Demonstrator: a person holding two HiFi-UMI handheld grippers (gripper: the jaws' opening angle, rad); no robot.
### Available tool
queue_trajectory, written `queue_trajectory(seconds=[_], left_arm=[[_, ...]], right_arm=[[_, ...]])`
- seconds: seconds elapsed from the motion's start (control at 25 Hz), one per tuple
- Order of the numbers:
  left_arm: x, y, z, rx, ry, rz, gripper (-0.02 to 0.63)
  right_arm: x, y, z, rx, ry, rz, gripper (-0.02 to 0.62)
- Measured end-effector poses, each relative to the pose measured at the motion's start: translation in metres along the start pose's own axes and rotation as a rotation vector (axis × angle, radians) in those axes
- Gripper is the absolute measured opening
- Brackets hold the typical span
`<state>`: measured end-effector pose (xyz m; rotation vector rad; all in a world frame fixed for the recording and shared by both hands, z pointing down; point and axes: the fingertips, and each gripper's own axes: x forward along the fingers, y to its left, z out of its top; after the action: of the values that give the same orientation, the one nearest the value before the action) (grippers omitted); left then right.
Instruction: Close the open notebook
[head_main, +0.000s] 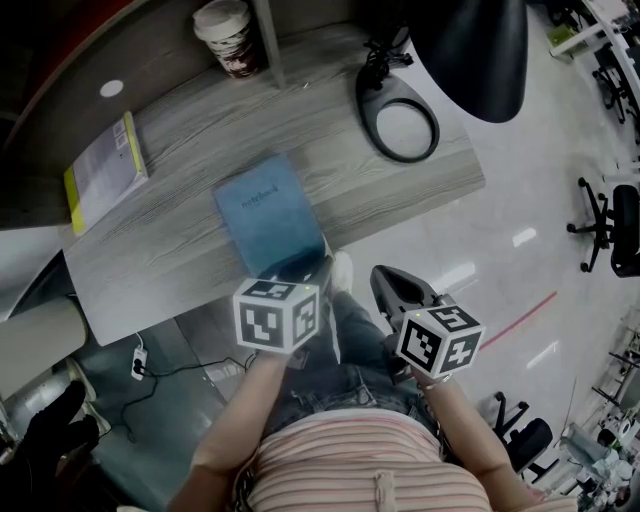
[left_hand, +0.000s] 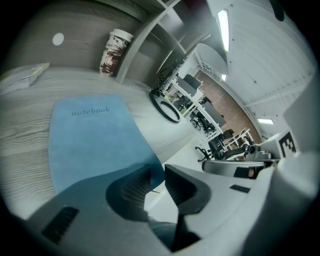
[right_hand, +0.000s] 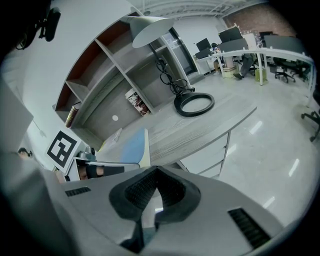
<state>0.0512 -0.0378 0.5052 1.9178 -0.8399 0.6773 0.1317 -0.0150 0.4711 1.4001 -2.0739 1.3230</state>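
A blue notebook (head_main: 268, 212) lies closed on the grey wooden desk (head_main: 340, 160), its cover word facing up (left_hand: 90, 140), its near end at the desk's front edge. My left gripper (head_main: 303, 268) is at that near right corner. Its jaws (left_hand: 157, 172) stand open with a gap, and the cover's corner reaches between them without being pressed. My right gripper (head_main: 392, 290) hangs off the desk over the floor, to the right of the notebook. It (right_hand: 157, 172) is shut with nothing in it. The notebook's blue cover and pale page edge (right_hand: 132, 145) show beyond it.
A paper cup (head_main: 230, 35) stands at the back by the shelf. A yellow-edged booklet (head_main: 105, 170) lies at the desk's left. A black ring lamp base (head_main: 402, 128) and a dark lamp shade (head_main: 480, 45) are at the right. Office chairs (head_main: 605, 225) stand on the floor.
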Motion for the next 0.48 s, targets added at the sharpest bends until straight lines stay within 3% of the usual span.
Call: queue_trajectory(seconds=[0.48], left_arm=[[0.0090, 0.0029, -0.0030, 0.004, 0.022, 0.031, 0.083]], right_arm=[[0.0010, -0.0036, -0.0004, 0.004, 0.009, 0.007, 0.008]])
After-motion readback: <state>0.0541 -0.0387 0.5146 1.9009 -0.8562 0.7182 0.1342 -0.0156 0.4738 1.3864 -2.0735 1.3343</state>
